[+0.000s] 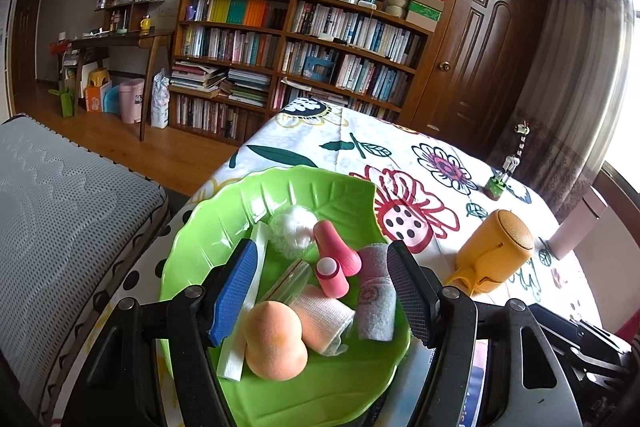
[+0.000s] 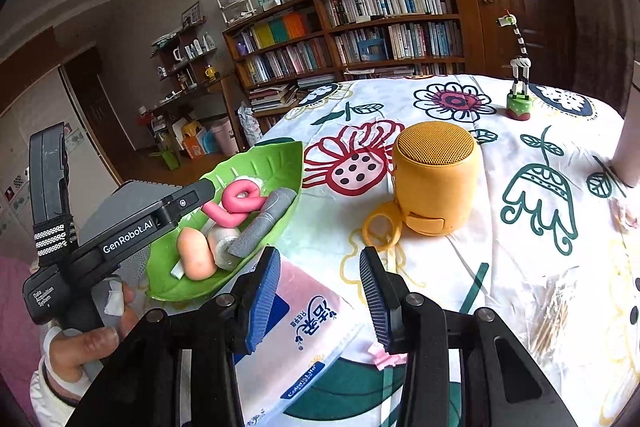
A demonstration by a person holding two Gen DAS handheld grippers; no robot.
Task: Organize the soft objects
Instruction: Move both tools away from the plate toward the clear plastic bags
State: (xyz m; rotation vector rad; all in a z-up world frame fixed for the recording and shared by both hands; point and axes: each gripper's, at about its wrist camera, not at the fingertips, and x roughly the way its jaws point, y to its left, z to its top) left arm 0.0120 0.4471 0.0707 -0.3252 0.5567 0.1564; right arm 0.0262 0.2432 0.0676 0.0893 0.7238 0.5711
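Lying crosswise, grey roll (image 2: pixel 262 223), green plate (image 2: pixel 280 157)

Our left wrist view close above the green leaf plate (image 1: pixel 224 227) facing the bookshelf (image 1: pixel 288 59), our right wrist view beside it, both sharing plate, yellow speaker (image 2: pixel 436 179), bookshelf.

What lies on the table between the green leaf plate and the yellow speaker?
Only bare flowered tablecloth, with a red flower print, lies between the green leaf plate and the yellow speaker; the right wrist view shows it.
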